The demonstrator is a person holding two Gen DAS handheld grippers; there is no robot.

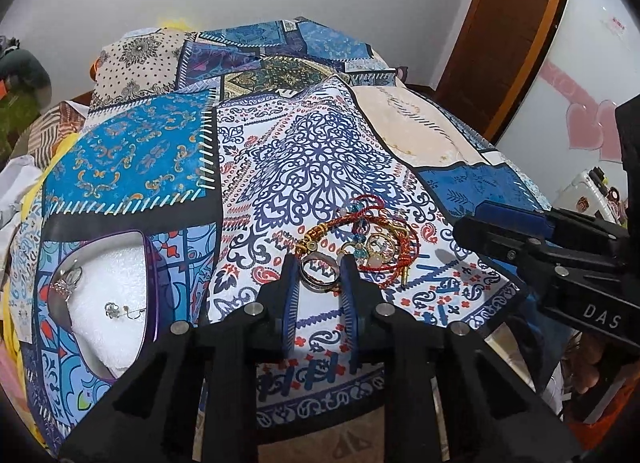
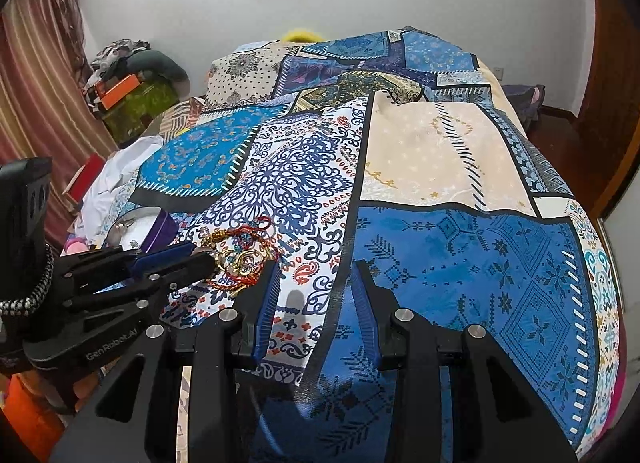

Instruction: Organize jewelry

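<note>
A pile of jewelry (image 1: 372,239) lies on the patterned bedspread: red cord bracelets, gold beads, gold rings with blue beads. A silver and dark band ring (image 1: 318,271) lies at its near edge, between my left gripper's (image 1: 319,263) open fingers. A purple heart-shaped box (image 1: 108,303) with white foam holds a silver ring and an earring at the left. My right gripper (image 2: 316,267) is open and empty over the bedspread, right of the pile (image 2: 240,259). The left gripper (image 2: 188,259) shows in the right wrist view too.
The bedspread (image 1: 320,151) covers a bed that drops away at its right and near edges. The right gripper's body (image 1: 560,255) sits close to the right of the pile. Clothes and boxes (image 2: 132,95) are piled by the far left wall.
</note>
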